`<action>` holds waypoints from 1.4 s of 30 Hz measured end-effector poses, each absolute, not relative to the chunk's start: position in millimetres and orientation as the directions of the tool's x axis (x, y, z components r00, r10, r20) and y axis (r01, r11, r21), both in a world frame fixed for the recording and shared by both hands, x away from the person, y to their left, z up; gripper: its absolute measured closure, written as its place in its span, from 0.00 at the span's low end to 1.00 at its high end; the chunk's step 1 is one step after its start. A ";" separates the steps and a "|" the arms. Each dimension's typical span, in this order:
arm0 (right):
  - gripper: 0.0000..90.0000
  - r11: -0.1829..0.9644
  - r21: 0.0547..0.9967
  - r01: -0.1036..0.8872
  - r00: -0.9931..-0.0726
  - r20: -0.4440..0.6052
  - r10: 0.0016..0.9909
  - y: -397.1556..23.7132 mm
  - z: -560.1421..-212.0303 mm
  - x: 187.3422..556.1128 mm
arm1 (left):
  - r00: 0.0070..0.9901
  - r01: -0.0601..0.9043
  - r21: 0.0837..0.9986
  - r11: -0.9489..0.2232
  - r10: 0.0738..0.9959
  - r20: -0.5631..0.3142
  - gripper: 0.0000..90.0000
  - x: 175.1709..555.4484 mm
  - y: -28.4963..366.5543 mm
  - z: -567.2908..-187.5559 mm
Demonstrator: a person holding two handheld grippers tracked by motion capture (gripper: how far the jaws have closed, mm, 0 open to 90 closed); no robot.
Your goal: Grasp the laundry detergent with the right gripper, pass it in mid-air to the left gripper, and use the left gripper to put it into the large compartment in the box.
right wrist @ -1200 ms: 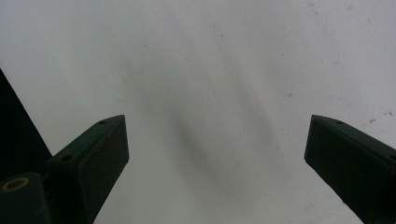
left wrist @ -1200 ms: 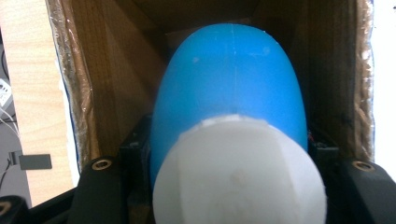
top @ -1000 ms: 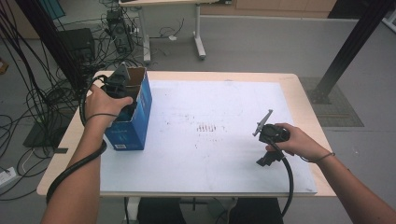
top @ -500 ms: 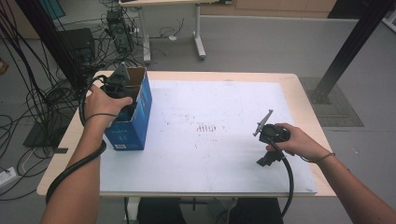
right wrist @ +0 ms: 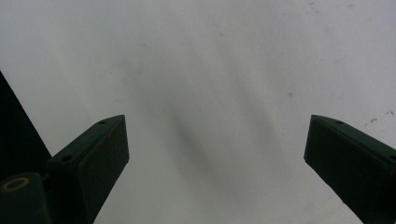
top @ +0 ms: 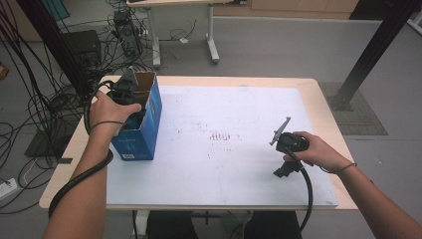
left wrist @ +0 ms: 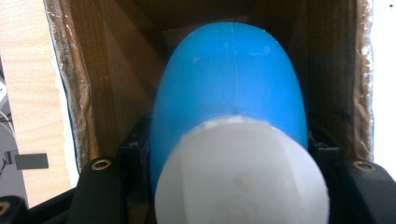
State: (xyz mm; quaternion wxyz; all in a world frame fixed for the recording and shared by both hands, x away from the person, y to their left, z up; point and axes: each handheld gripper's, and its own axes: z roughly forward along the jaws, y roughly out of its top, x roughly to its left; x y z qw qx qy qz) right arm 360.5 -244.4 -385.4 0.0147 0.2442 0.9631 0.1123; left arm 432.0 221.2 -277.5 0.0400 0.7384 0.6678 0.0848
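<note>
A blue cardboard box (top: pixel 141 130) stands open-topped at the table's left edge. My left gripper (top: pixel 124 93) reaches down into it. In the left gripper view the jaws of my left gripper (left wrist: pixel 229 150) press on both sides of a rounded blue object (left wrist: pixel 229 79) with a white end (left wrist: pixel 240 175), between the box's brown inner walls (left wrist: pixel 107 93). My right gripper (top: pixel 282 168) rests low over the white sheet (top: pixel 224 164) at the right. In the right gripper view the jaws of my right gripper (right wrist: pixel 215 144) stand wide apart with nothing between them, above the white sheet (right wrist: pixel 210 56).
The white sheet covers most of the wooden table (top: pixel 323 104) and bears faint dark marks (top: pixel 221 136) near its middle. Cables (top: pixel 40 104) and equipment crowd the floor to the left. Another table's legs (top: pixel 211 30) stand behind; a black post (top: pixel 370 55) rises at the right.
</note>
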 end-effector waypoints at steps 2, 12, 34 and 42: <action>0.07 0.855 0.224 0.468 -0.880 0.027 0.474 -244.2 -385.6 360.6 | 0.094 0.979 0.173 -0.104 0.993 0.065 0.41 432.2 221.4 -277.3; 0.07 0.857 0.223 0.465 -0.881 0.028 0.471 -244.6 -386.0 360.8 | 0.081 0.984 0.158 -0.088 0.995 0.049 0.36 432.2 224.2 -278.6; 0.07 0.859 0.221 0.461 -0.884 0.023 0.468 -240.7 -385.7 361.2 | 0.086 0.978 0.190 -0.089 0.996 0.025 0.33 426.9 220.4 -243.5; 0.08 0.860 0.223 0.460 -0.884 0.022 0.467 -241.8 -385.2 360.4 | 0.096 0.974 0.203 -0.099 0.995 0.022 0.32 422.4 216.3 -222.3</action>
